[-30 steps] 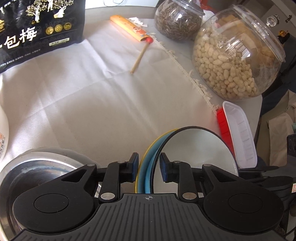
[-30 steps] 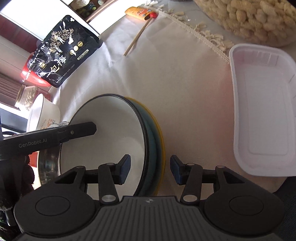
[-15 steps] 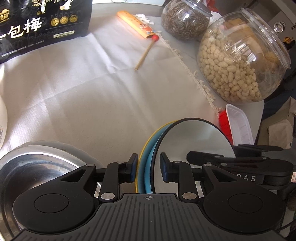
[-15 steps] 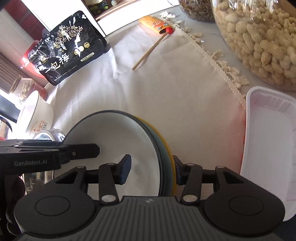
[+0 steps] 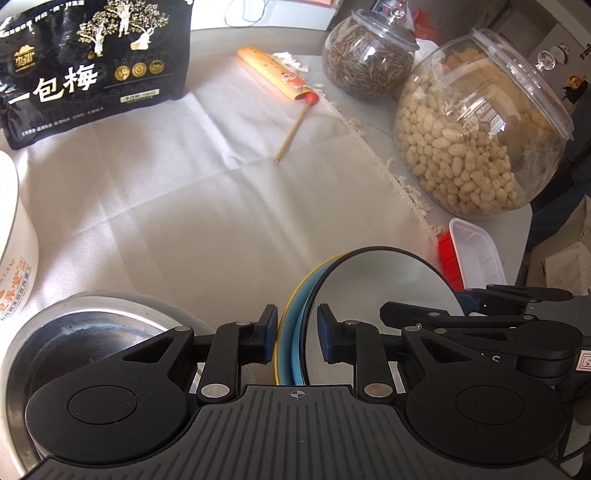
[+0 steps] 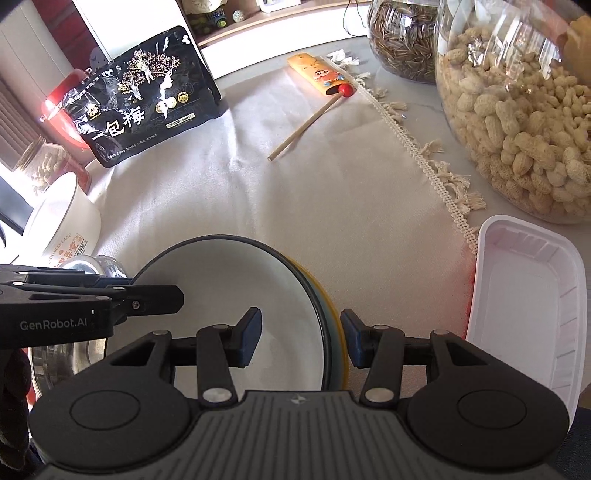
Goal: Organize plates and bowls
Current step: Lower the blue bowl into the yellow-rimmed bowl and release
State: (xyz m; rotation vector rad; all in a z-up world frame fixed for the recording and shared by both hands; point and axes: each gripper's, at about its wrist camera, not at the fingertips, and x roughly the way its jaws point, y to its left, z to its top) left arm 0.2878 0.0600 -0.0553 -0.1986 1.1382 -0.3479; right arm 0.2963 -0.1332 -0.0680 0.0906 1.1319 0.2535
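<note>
Left gripper (image 5: 295,334) closing on plate stack (image 5: 295,332), right gripper (image 5: 480,325) now beside it

Bright daylight across a pale fringed cloth (image 6: 332,206) on the surface (image 5: 517,236); behind, a wooden shelf (image 6: 280,18) with small ornaments.

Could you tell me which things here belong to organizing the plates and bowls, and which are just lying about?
Belongs to the job:
- stacked plates, white over blue and yellow
- steel bowl
- white bowl
- white tray, possibly

Lying about:
- peanut jar
- seed jar
- black snack bag
- chopsticks in an orange sleeve
</note>
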